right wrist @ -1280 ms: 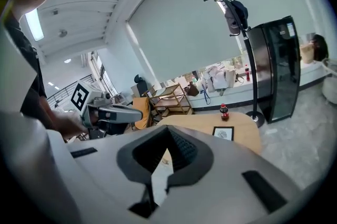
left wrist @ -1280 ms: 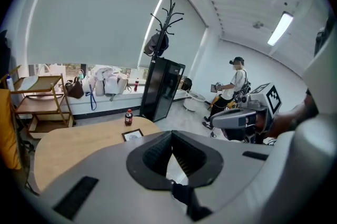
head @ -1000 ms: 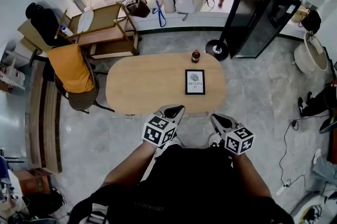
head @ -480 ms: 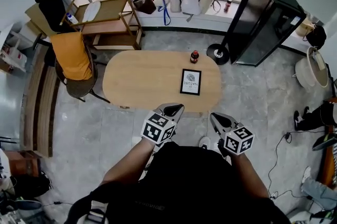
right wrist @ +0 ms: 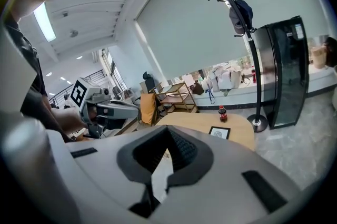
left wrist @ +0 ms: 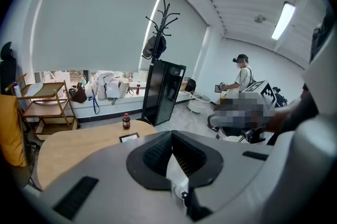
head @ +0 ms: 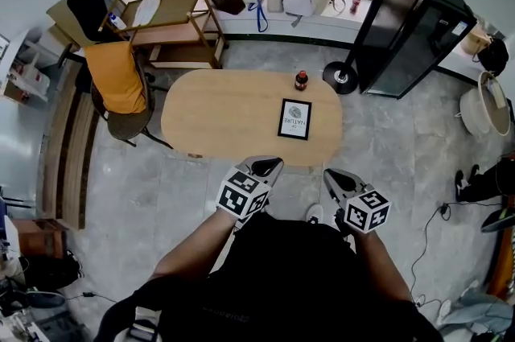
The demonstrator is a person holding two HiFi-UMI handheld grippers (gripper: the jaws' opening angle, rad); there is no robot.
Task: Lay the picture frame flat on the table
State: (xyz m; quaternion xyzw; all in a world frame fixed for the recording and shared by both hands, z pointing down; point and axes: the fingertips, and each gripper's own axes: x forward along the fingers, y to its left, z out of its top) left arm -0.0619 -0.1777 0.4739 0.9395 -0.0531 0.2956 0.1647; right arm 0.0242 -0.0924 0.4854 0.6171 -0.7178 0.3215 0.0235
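The picture frame (head: 294, 119) lies on the oval wooden surface (head: 217, 119), in its right-hand part as seen from the head view, with the printed face turned upward. In all three views it reads as a flat panel rather than a propped one. The required condition is therefore judged to be met already, and no grip on the frame is called for. A small dark bottle (head: 301, 80) with a red cap stands upright just beyond the frame, near the far edge of the surface and apart from the frame. In that position it is judged unlikely to be disturbed from the near side. The left tongs (head: 268, 165) and the right tongs (head: 331, 175) are held close to the body, over the floor at the near edge of the surface, and are aimed toward the frame. Neither touches the surface or the frame, and both are well apart from the frame. In the left gripper view the jaws are closed tip to tip with nothing between them. The same is shown in the right gripper view, where the pads meet and nothing is carried. This closed, withdrawn posture is judged to be a neutral one, adopted because nothing has to be carried or steadied. Because the frame rests on its full back, tipping is not considered a risk.
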